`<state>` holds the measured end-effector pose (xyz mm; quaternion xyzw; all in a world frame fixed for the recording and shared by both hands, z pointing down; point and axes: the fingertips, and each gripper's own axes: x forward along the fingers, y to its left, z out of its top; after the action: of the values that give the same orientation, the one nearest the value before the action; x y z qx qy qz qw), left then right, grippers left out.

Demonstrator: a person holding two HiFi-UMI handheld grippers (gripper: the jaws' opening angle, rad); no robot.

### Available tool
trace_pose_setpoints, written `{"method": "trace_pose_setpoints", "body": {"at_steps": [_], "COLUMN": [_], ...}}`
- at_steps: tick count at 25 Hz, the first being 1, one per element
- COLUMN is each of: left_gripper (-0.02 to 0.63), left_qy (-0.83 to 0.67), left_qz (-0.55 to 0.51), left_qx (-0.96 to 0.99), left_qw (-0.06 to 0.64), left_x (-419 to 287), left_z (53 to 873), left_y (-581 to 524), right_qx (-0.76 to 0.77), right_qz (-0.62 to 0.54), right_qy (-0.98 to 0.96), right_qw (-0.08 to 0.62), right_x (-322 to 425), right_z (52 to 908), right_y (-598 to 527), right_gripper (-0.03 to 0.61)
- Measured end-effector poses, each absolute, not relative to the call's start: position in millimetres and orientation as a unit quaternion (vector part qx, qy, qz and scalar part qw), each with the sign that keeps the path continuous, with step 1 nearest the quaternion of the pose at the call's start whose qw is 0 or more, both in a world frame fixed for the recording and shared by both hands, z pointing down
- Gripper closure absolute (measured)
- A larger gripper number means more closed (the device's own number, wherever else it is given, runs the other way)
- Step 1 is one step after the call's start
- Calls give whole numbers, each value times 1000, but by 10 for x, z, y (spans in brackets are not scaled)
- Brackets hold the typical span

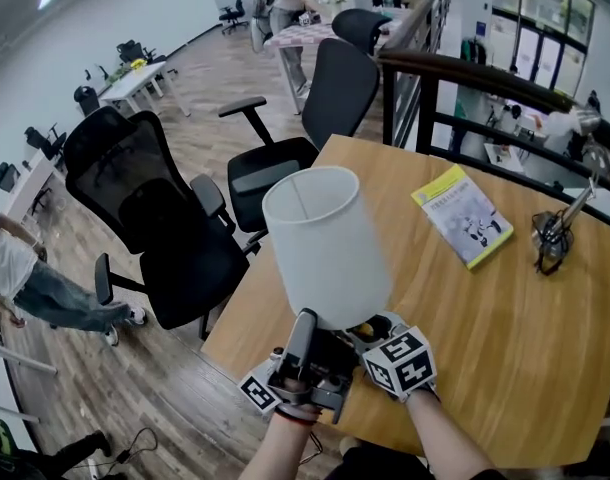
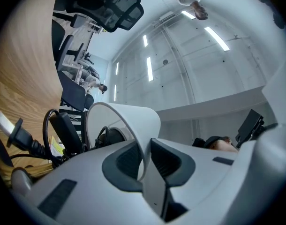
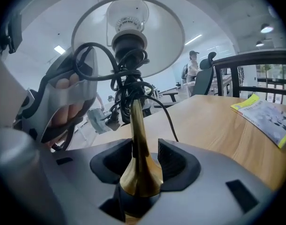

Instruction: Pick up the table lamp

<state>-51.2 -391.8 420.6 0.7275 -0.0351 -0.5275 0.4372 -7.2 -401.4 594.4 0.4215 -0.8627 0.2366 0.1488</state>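
I have the table lamp [image 1: 325, 243] caught in both tools at the near edge of the round wooden table [image 1: 505, 368]. The left gripper [image 1: 305, 328] has its jaws drawn close together, and in the left gripper view the thin white wall of the lampshade [image 2: 129, 118] runs straight between the pads and is pinched at the rim. The rest of the shade curves up and away to the left of those jaws. The black power plug [image 2: 16, 134] and a loop of cord hang further to their left.

The right gripper [image 1: 370, 333] is closed on the brass stem [image 3: 136, 125], with a pad pressing each side just above the point where the stem flares out. From those jaws the stem rises straight ahead to a tangle of black cord [image 3: 126, 86] wound round it. Beyond the cord are the bulb socket [image 3: 129, 39] and the open underside of the shade.

Ahead and to the right of the right jaws, well apart from the lamp, a yellow-edged book [image 3: 269, 116] lies flat on the tabletop. In the head view, black office chairs [image 1: 155, 218] stand beyond the shade.
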Motion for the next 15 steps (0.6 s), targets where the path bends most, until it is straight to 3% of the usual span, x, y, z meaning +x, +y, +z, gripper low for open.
{"method": "trace_pose_setpoints", "body": {"at_steps": [15], "left_gripper": [555], "left_qy": [-37], "left_qz": [-537], "left_qx": [722], "left_qw": [436], "left_x": [-540], "left_z": [4191], "left_y": [-3949], "right_qx": [386], "right_qz": [208], "right_qy": [-880], "right_qw": [181], "right_x": [-181], "right_z": [5895], "right_y": [-4105], "right_gripper": [422]}}
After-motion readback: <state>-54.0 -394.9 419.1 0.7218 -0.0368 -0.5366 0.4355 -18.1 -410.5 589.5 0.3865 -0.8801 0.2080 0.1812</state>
